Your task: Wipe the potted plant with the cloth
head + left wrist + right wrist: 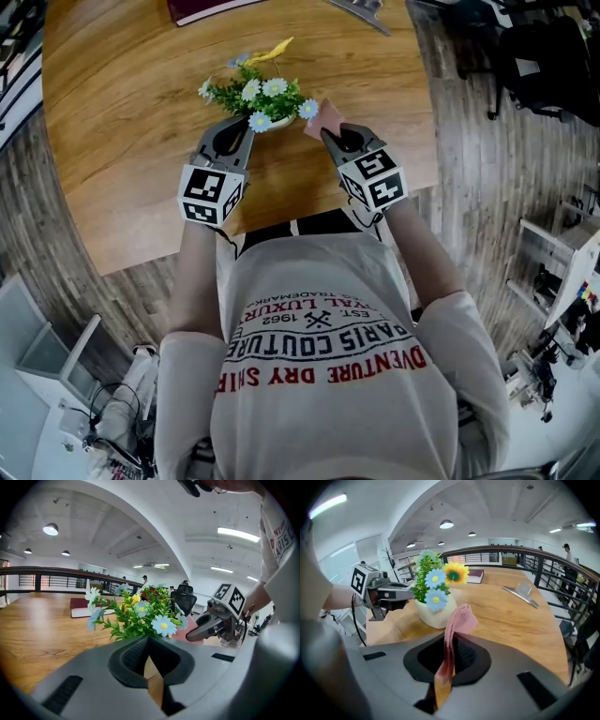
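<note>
A small potted plant (260,95) with green leaves, white and blue daisies and a yellow flower stands in a white pot (435,614) near the round wooden table's front edge. My left gripper (244,128) is shut and empty, its tips just in front of the pot on the left; in the left gripper view the plant (140,616) rises right beyond the closed jaws (149,643). My right gripper (327,134) is shut on a pink cloth (457,623), whose free end sticks up beside the pot's right side (324,113).
A dark red book (202,8) lies at the table's far edge, and a metal stand (362,10) sits further right. The table's front edge (281,211) runs just below the grippers. Railings (543,564) border the far side.
</note>
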Motion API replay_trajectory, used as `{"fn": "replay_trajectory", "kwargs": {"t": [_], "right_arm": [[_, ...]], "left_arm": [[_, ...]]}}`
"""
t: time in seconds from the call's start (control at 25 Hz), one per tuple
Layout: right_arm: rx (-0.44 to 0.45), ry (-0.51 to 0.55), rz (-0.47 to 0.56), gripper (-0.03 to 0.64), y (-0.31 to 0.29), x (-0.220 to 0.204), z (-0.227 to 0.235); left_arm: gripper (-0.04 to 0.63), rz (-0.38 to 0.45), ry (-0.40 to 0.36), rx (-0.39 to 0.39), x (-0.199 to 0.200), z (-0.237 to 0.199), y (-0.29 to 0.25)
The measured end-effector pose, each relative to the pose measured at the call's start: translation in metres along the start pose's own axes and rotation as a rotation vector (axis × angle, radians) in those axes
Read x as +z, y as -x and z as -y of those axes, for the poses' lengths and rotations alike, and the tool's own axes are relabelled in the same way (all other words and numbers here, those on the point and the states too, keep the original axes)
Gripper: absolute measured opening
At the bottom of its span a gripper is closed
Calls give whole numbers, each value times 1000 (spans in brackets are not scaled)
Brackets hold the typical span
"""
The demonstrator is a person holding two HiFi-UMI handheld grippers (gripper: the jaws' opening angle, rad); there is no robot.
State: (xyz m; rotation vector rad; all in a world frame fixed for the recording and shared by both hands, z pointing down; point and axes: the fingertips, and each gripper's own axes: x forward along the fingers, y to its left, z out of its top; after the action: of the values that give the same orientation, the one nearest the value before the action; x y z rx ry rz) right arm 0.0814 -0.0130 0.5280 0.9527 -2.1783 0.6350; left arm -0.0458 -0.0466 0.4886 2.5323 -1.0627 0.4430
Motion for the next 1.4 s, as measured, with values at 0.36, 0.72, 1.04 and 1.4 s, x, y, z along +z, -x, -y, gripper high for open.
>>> {"fn": "replay_trajectory", "kwargs": {"t": [0.36, 0.72, 1.04, 1.4], "right_arm": [[165, 403, -6, 36, -29, 59, 29], [478, 731, -106, 35, -89, 83, 20], [676, 940, -149, 35, -110, 95, -1], [824, 1349, -329, 35, -103, 88, -5]], "left_arm": [[15, 8, 75, 78, 2, -2, -3], [15, 15, 135, 154, 3, -5, -4], [15, 40, 184, 217, 5, -9, -6], [15, 46, 208, 272, 6, -10, -8]]}}
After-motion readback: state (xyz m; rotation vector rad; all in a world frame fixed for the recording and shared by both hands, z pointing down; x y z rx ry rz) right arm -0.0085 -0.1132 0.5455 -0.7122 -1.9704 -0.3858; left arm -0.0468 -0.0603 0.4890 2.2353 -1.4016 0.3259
